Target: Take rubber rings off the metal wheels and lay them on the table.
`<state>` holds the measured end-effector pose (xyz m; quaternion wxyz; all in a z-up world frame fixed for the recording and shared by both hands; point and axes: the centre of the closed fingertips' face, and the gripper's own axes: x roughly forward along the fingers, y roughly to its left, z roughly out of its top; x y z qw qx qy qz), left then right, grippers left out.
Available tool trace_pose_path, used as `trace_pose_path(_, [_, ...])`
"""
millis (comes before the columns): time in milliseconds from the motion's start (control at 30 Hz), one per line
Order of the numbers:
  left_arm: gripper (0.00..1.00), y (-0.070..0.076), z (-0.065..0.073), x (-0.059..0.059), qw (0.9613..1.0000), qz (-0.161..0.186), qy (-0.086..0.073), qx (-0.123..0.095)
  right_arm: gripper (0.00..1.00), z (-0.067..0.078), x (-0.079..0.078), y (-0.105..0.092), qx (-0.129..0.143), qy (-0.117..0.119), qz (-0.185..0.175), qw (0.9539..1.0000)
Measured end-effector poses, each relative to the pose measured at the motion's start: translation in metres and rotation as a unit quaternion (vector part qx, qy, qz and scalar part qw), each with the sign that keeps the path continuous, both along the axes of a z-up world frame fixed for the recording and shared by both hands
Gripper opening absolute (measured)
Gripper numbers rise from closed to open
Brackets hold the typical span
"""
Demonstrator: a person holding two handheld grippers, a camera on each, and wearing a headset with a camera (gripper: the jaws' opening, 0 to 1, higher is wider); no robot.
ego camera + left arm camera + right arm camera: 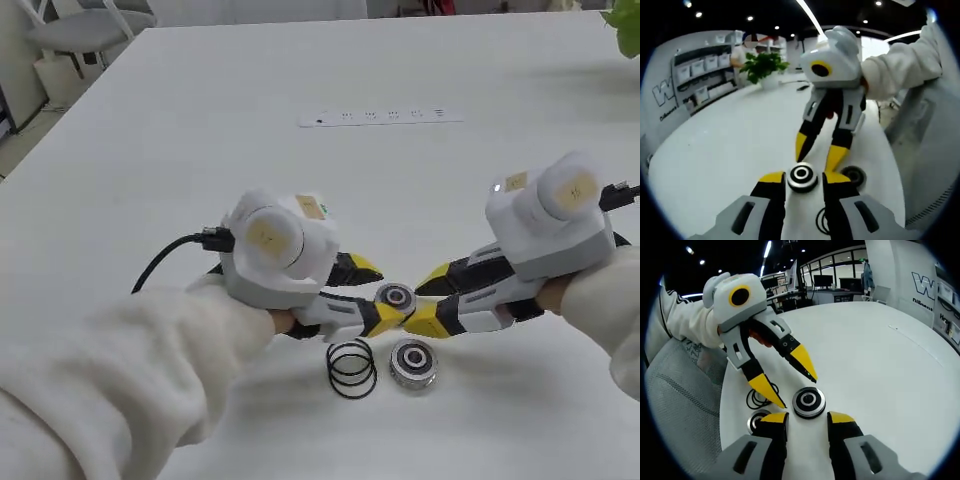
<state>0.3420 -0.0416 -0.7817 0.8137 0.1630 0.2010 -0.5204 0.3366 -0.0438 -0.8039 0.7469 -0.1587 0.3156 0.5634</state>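
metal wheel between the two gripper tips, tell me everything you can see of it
The small round metal wheel lies flat, face up, on the white table. It has a silver hub, a dark ring around that, a silver band, and a dark outer edge that may be rubber. It sits between the yellow tips of the open left hand-held gripper and the open right hand-held gripper. Whether any tip touches it cannot be told.
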Motion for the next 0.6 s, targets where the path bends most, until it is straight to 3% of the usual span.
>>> trace_pose_path(433, [0.18, 0.000, -0.008, 0.006, 0.9996, 0.024, 0.009, -0.013, 0.26, -0.001, 0.000, 0.000, -0.002, -0.003, 0.002, 1.0000])
trace_pose_path(600, [0.16, -0.001, -0.009, 0.006, 0.9990, 0.032, 0.021, -0.023, 0.25, -0.001, 0.001, 0.000, -0.001, -0.003, 0.001, 1.0000])
